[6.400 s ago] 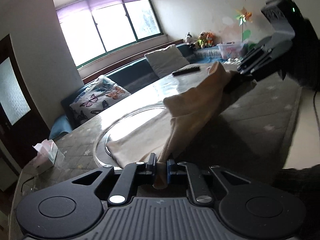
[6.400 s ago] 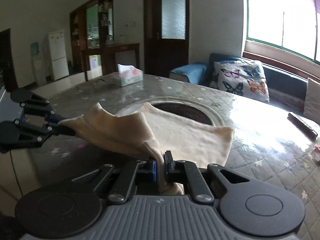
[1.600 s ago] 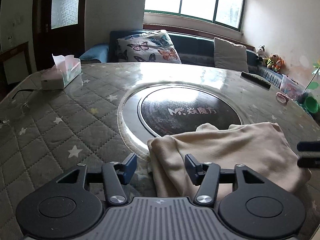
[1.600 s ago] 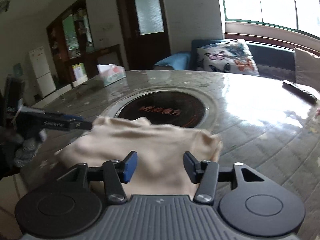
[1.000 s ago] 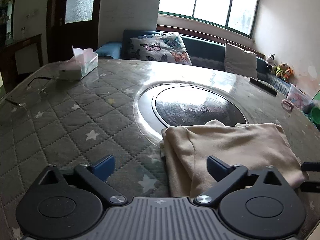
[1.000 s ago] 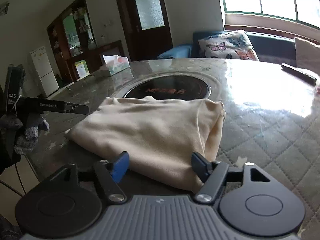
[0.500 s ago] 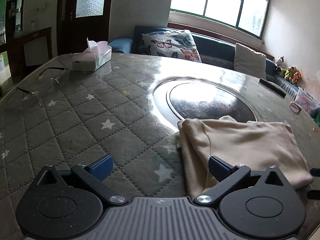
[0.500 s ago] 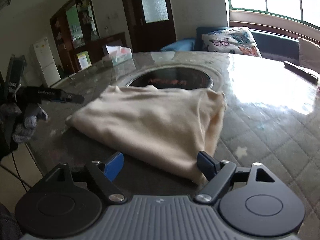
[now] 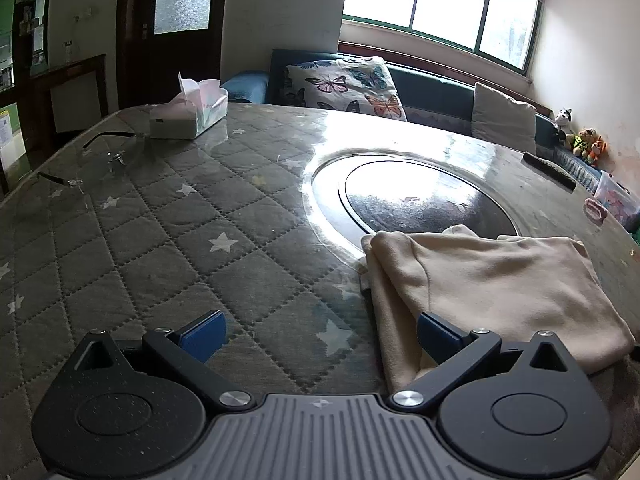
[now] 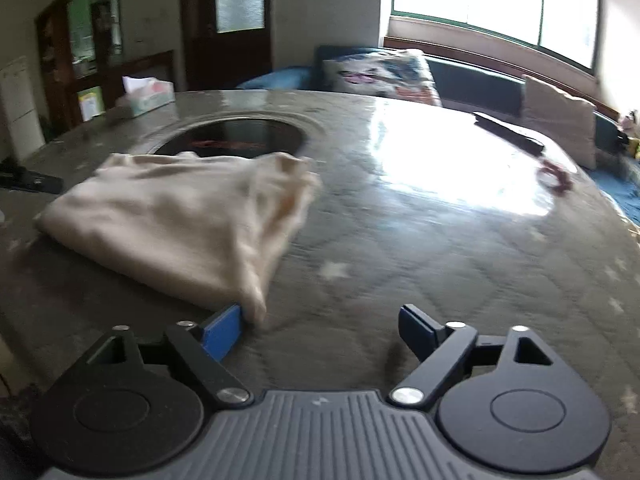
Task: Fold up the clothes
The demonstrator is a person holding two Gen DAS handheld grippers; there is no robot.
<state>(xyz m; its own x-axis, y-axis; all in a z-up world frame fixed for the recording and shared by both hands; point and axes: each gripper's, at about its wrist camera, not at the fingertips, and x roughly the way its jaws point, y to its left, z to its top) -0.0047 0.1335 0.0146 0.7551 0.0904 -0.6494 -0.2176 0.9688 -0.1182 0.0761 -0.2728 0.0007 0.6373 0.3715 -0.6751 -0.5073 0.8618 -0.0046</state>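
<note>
Cream garment [image 9: 492,280] released — laid folded on quilted table cover [image 9: 160,240], far edge over black turntable [image 9: 420,200]. Left gripper [image 9: 320,334] spread wide, cloth edge between jaws, unpinched. Right gripper [image 10: 320,326] just opened further, drawn off corner — nothing between jaws. Fold judged set; next fold or finish pending.

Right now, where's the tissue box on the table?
In the left wrist view the tissue box sits at the table's far left edge, beside a pair of glasses, well away from the folded cloth.
</note>
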